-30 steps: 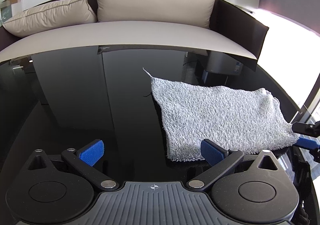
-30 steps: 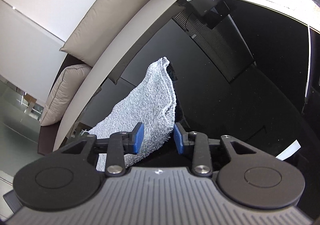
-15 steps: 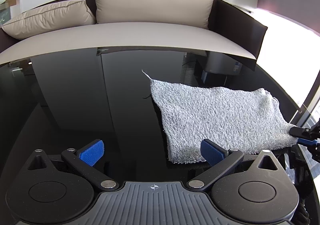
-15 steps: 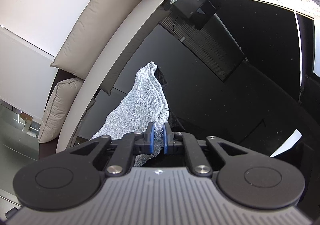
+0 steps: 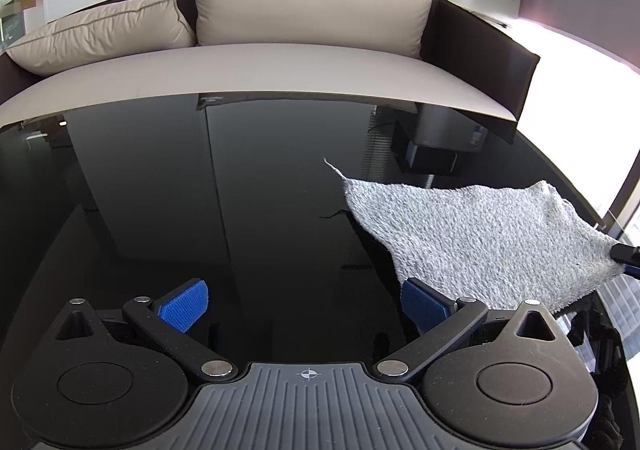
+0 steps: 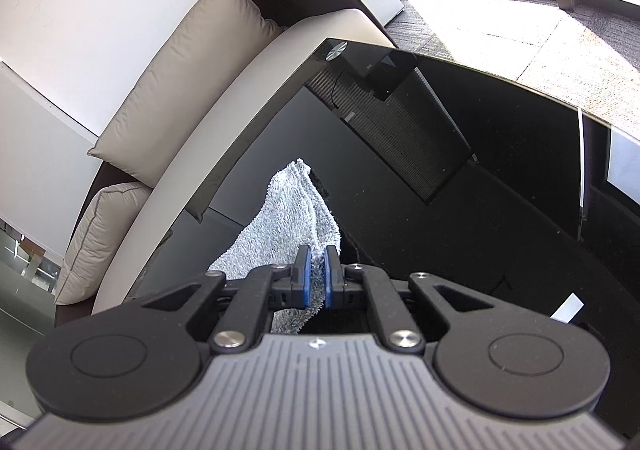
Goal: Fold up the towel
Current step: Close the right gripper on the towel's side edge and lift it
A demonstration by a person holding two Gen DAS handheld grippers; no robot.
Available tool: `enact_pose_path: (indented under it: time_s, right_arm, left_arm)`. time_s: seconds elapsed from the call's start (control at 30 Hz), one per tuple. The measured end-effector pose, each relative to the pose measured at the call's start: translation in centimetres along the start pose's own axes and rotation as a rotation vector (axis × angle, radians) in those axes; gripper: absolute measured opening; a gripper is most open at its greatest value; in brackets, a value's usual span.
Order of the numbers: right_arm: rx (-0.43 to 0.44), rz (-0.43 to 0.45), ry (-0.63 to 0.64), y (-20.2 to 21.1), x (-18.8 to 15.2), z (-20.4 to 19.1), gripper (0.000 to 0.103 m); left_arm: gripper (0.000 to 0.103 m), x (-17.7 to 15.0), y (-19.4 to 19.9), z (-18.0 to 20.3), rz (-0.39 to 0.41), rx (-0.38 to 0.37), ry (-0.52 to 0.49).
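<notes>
Grey towel (image 6: 288, 226) is clamped by the right gripper (image 6: 315, 282); left gripper (image 5: 304, 306) is spread, unloaded. Corner lift is judged underway; carrying across follows.

Shaggy grey terry-cloth towel (image 5: 476, 238) on a glossy, mirror-smooth black glass table (image 5: 200, 210); matt beige cushions (image 5: 312, 6).
</notes>
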State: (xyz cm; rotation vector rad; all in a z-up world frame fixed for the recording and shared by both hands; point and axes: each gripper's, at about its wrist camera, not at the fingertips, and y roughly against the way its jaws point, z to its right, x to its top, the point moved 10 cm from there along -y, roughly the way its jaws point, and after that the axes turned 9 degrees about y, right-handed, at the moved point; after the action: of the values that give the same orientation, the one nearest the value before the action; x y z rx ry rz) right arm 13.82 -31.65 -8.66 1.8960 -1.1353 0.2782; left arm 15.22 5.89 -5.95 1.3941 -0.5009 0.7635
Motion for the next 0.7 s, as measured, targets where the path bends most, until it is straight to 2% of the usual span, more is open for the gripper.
enact_pose_path:
  time_s: [0.2,0.4,0.7]
  right_arm:
    - [-0.067,0.053,0.028,1.6,0.7,0.8,0.006]
    - [-0.084,0.064,0.024,2.0,1.0,1.4,0.006]
    - [-0.03,0.089,0.129,2.2,1.0,-2.2,0.006]
  left_arm:
    - [0.102,0.1,-0.1,-0.1,-0.001,0.0,-0.001]
    - [0.102,0.1,-0.1,-0.1,-0.001,0.004,-0.004]
    - [0.102,0.4,-0.2,-0.7,0.002,0.017,0.014]
